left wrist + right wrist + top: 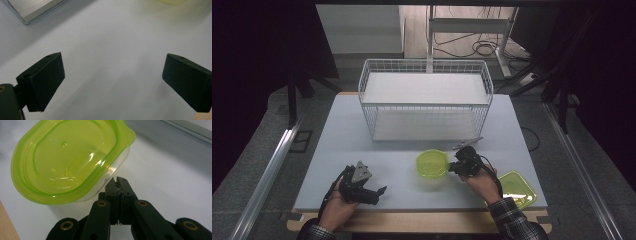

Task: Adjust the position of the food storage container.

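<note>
A clear tub with a lime-green lid [432, 164] sits on the white table [362, 145] in front of the wire basket. In the right gripper view the tub [70, 162] looks tilted. My right gripper [117, 181] is shut, and its tips rest against the tub's clear wall just under the lid's rim. I see nothing between the jaws. From above, the right gripper [452, 167] is at the tub's right side. My left gripper [374, 187] rests low near the front left of the table, and its jaws [112, 80] stand wide open over bare table.
A white wire basket [424, 100] with two shelves stands at the back centre. A second green-lidded tub [515, 189] lies at the front right edge. A thin metal tool [467, 144] lies in front of the basket. A pale metal-edged panel [32, 10] lies beyond the left gripper.
</note>
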Tool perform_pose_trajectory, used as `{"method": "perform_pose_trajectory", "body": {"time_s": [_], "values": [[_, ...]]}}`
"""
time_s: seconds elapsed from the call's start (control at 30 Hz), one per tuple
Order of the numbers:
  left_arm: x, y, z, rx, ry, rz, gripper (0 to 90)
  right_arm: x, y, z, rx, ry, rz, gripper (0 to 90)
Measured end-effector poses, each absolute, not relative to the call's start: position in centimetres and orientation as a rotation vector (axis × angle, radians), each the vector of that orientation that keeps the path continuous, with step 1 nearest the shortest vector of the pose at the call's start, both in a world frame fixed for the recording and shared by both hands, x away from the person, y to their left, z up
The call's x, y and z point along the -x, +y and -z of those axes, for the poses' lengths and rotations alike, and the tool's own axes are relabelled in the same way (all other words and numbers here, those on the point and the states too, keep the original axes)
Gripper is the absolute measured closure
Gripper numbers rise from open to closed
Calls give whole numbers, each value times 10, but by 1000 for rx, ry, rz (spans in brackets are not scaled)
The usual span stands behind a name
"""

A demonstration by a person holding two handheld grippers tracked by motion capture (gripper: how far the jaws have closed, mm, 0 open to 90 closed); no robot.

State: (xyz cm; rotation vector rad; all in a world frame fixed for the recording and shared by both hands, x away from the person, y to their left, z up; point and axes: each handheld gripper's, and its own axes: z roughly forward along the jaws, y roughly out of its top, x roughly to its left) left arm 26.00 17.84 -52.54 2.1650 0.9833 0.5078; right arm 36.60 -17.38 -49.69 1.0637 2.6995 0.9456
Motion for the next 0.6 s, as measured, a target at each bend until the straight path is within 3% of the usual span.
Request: {"method": "perform_pose_trajectory", "body": {"time_s": [0.33,0.5,0.6], "values": [[-261,180,523,-2140,1010,-469,46,-367,-142,500,-999,2763,-947,862],[-263,179,519,-2128,1044,-430,38,-365,-151,496,-1005,2733,-947,835],[-264,175,511,-2076,1048,-385,79,-363,-165,490,-1022,2691,-962,816]]}}
